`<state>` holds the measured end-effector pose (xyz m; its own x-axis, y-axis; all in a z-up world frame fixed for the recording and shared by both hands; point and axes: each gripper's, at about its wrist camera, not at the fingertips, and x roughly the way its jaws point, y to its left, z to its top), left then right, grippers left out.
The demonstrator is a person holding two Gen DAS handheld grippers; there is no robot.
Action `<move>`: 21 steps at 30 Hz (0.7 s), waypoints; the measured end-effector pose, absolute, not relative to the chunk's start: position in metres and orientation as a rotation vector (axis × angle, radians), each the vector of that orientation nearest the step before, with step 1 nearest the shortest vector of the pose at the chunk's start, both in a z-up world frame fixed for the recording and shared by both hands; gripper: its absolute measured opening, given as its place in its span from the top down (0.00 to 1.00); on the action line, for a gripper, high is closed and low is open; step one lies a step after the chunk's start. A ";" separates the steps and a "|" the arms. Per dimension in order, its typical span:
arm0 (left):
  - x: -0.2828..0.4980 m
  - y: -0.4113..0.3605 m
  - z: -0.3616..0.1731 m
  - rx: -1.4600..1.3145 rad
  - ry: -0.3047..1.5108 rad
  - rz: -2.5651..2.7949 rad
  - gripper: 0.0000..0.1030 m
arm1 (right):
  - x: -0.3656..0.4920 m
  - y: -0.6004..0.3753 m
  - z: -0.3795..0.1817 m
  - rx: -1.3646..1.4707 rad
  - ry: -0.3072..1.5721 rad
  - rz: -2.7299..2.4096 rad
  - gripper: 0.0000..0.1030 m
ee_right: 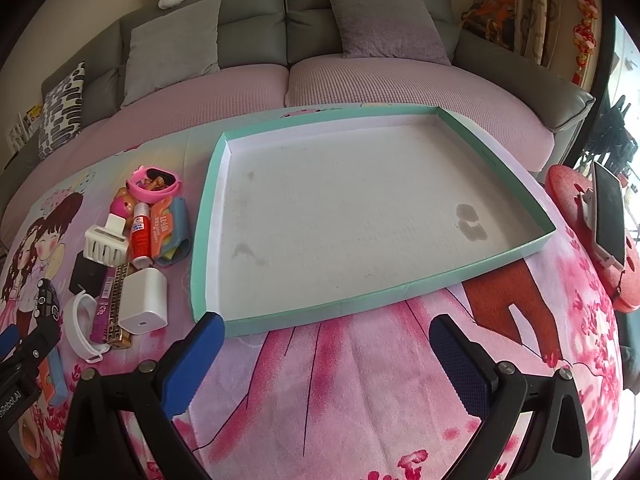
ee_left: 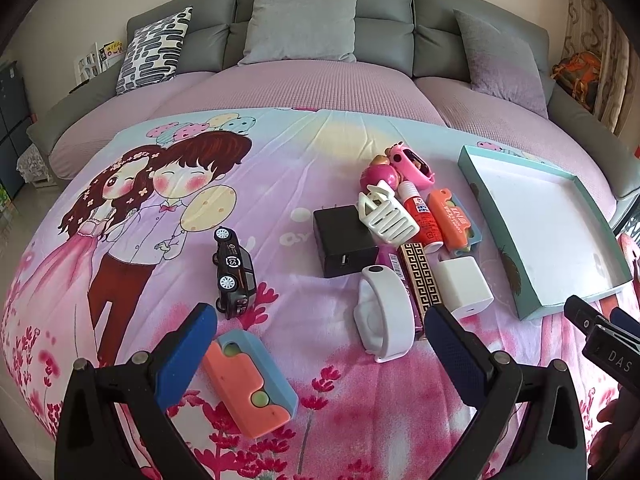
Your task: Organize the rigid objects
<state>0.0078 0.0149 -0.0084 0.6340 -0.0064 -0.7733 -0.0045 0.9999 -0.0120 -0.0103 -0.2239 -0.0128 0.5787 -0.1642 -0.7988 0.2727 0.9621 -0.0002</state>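
My left gripper (ee_left: 320,340) is open above the cartoon blanket. An orange and blue case (ee_left: 250,384) lies by its left finger. Ahead sit a black toy car (ee_left: 234,276), a black charger (ee_left: 346,246), a white band (ee_left: 384,316), a white charger (ee_left: 464,284), a patterned lighter (ee_left: 422,280), a glue bottle (ee_left: 424,216) and pink toys (ee_left: 396,168). My right gripper (ee_right: 324,344) is open, nothing between its fingers, just in front of the near rim of the empty teal tray (ee_right: 400,292). The same pile (ee_right: 136,248) lies left of the tray.
A grey sofa (ee_left: 320,12) with cushions runs behind the blanket. A red stand holding a phone (ee_right: 610,212) sits at the right edge. The other gripper (ee_left: 600,332) shows at the left wrist view's right side.
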 end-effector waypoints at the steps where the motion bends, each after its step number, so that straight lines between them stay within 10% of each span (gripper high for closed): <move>1: 0.008 0.015 -0.009 -0.014 0.887 0.000 0.00 | -0.010 -0.224 -0.013 0.127 0.919 -0.256 0.00; 21: 0.008 0.014 -0.013 -0.013 0.899 0.004 0.00 | -0.009 -0.225 -0.014 0.128 0.927 -0.255 0.00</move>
